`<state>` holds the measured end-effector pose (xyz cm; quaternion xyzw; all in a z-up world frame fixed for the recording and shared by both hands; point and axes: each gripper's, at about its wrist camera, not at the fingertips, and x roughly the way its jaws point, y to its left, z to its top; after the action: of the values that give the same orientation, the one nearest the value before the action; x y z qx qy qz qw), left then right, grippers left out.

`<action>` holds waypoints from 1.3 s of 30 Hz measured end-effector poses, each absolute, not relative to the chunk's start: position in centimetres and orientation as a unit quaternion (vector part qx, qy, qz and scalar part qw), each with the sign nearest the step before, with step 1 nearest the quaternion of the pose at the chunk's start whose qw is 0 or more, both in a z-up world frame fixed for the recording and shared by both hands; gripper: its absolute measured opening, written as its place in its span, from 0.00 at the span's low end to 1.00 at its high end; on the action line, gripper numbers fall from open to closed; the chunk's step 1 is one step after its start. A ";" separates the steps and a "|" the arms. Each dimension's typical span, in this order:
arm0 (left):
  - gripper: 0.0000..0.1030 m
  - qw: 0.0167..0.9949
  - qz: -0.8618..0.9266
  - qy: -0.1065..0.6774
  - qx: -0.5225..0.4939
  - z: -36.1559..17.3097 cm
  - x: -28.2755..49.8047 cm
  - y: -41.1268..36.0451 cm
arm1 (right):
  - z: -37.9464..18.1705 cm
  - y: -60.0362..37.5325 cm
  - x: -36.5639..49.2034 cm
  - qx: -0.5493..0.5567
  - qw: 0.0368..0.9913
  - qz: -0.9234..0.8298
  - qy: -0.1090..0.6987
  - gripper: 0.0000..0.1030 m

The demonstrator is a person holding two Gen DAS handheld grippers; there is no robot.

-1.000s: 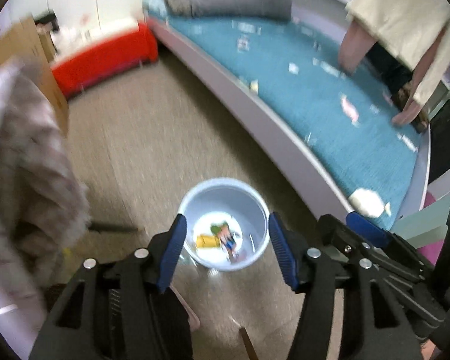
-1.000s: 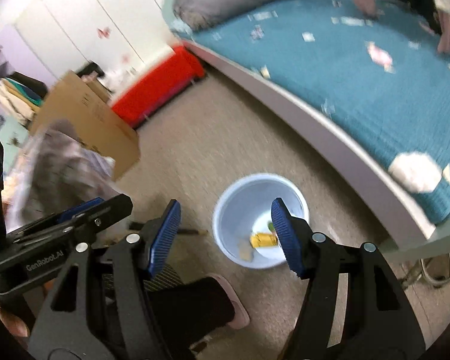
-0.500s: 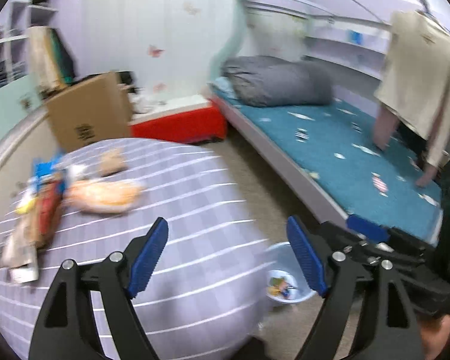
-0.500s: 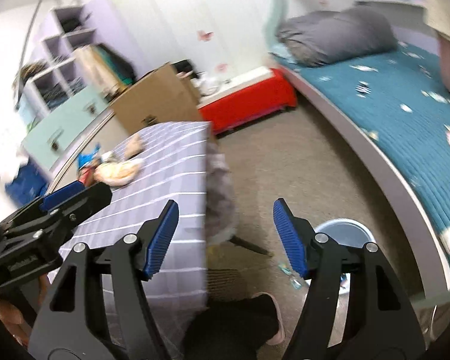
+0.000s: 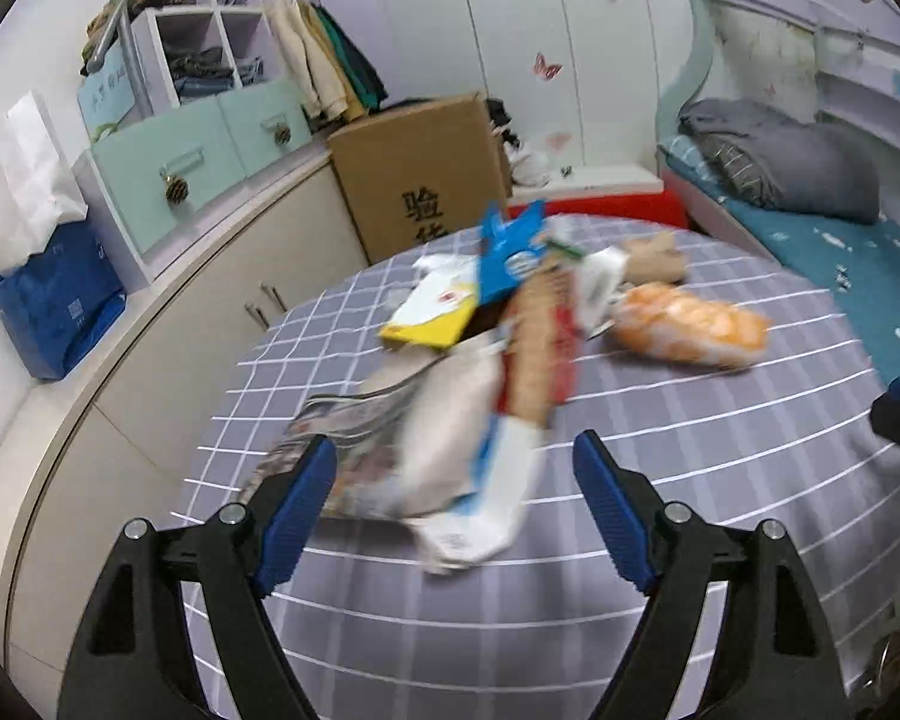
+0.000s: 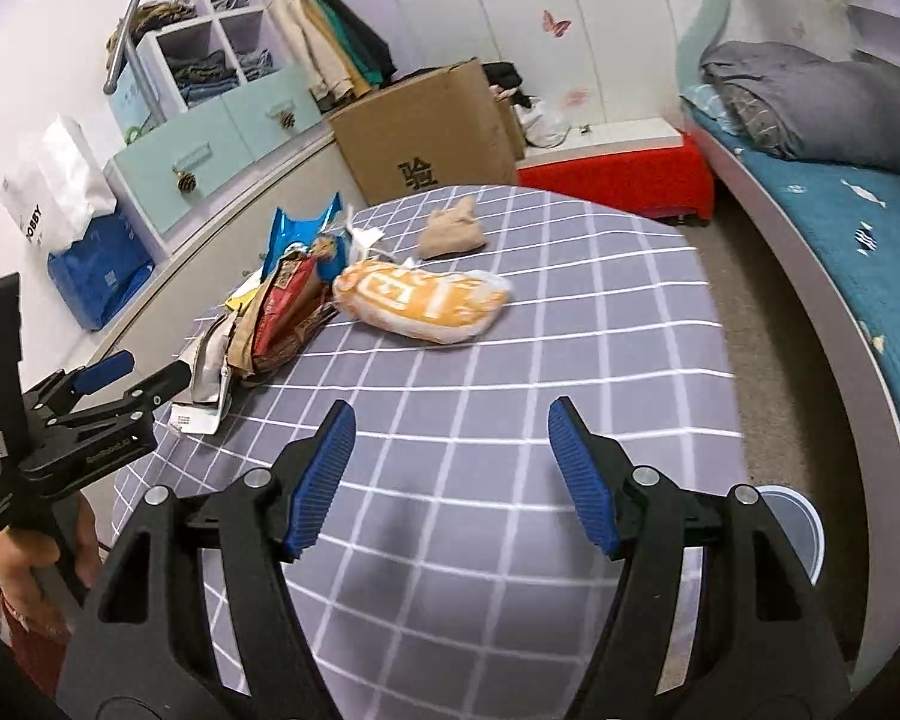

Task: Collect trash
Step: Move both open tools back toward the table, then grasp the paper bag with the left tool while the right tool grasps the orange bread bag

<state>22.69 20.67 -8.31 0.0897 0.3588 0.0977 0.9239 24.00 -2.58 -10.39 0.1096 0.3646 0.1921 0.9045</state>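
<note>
Left wrist view first: the left gripper [image 5: 453,474] hangs over a worktop [image 5: 720,420] covered in a grey checked cloth. Its jaws are spread wide with nothing clamped, and they've just been opening. The trash pile [image 5: 480,372] sits right ahead of them on the cloth. It's a blurry heap: a white bag [image 5: 480,504] nearest the jaws, a red-and-tan wrapper [image 5: 537,348] on top of it, a yellow packet [image 5: 432,315] and a blue packet [image 5: 507,252] further back. An orange bag [image 5: 690,324] lies just beside the heap on its right, and a beige lump [image 5: 654,255] sits behind that. Can't tell if the white bag's edge actually touches the left pad, too smeared. A cardboard box [image 5: 420,174] stands past the far edge of the worktop, and a bed [image 5: 858,264] runs along the right.

Right wrist view: the right gripper [image 6: 450,468] is also over the cloth, jaws apart and empty, and they've just been opening a bit too. Only bare cloth [image 6: 570,330] lies between the pads. The trash pile [image 6: 270,312] is off to the left here, the orange bag [image 6: 426,300] is ahead, touching the heap's right side, with the beige lump [image 6: 450,231] behind it, apart. The left gripper [image 6: 150,381] shows at the left edge, held in a hand [image 6: 36,552], its tips at the near end of the pile. A pale bin [image 6: 804,534] peeks out on the floor at the lower right, mostly hidden behind the right finger.
</note>
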 end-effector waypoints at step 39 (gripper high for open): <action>0.18 0.961 0.112 0.244 0.070 -1.9 22.7 21.0 | -13.0 7.1 36.0 -0.093 0.873 0.235 0.417 0.50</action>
<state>22.68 21.00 -1.94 0.0702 0.2442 0.1125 0.9606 35.97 7.06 -13.01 -0.0933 0.4167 0.2350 0.8732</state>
